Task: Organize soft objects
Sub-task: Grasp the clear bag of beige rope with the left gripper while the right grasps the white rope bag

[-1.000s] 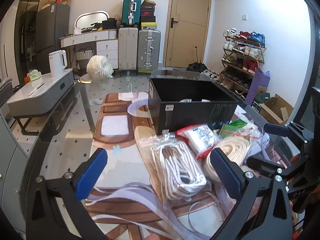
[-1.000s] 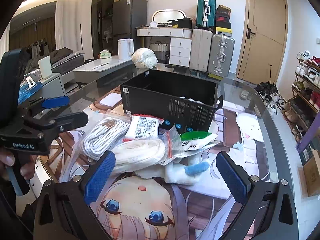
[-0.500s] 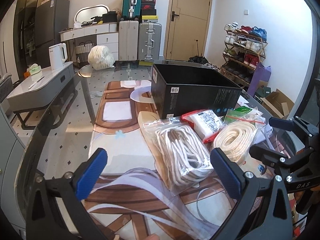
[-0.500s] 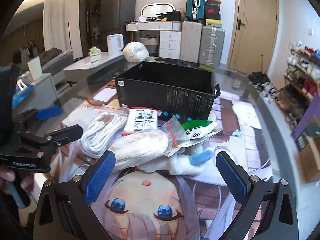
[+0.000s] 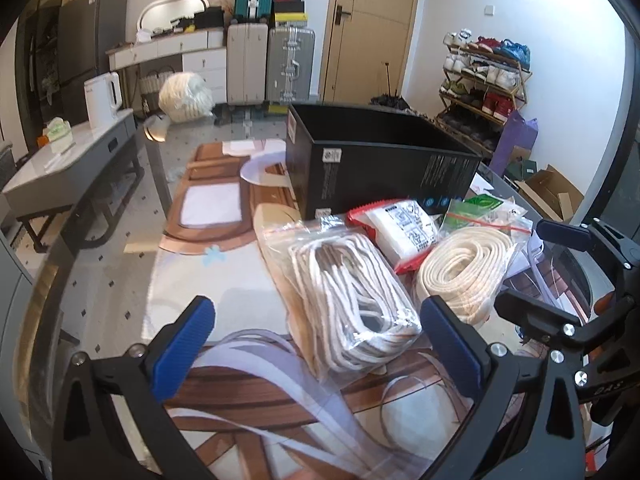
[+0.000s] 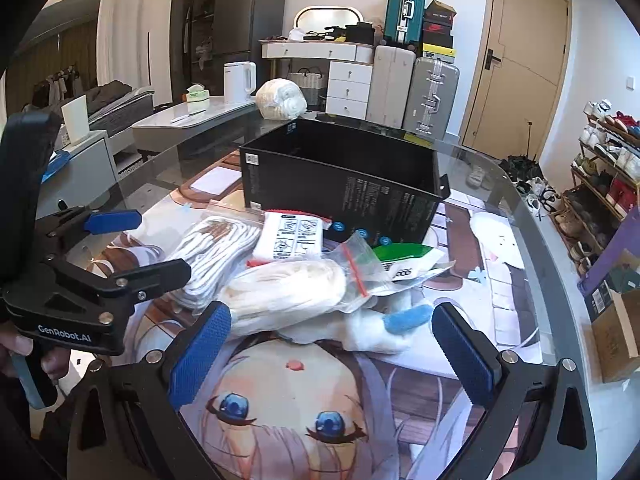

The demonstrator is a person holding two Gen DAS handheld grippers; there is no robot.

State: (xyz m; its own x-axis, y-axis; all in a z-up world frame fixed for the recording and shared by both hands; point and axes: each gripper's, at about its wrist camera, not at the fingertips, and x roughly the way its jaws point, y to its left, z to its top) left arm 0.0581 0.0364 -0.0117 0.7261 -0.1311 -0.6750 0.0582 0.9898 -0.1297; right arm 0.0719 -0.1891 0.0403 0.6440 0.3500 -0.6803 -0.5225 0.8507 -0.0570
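Left wrist: white cord [image 5: 352, 304] in clear bag, near black box [image 5: 376, 176].

A lived-in home. Suitcases [image 5: 272, 66] and a dresser [image 6: 340, 76] stand far, beside a door [image 5: 368, 28]. Shoe rack [image 5: 484, 76] at right.

We've got bare glass table [image 5: 120, 280] across the left of the left wrist view, clear for passage. Centre and right are blocked: bagged white cord [image 5: 352, 296], cream coil [image 5: 464, 268] and red-edged packet [image 5: 400, 232] lie crowded against the black box [image 5: 380, 176]. Its open top is unobstructed. The other gripper [image 5: 560, 280] fills the right edge.
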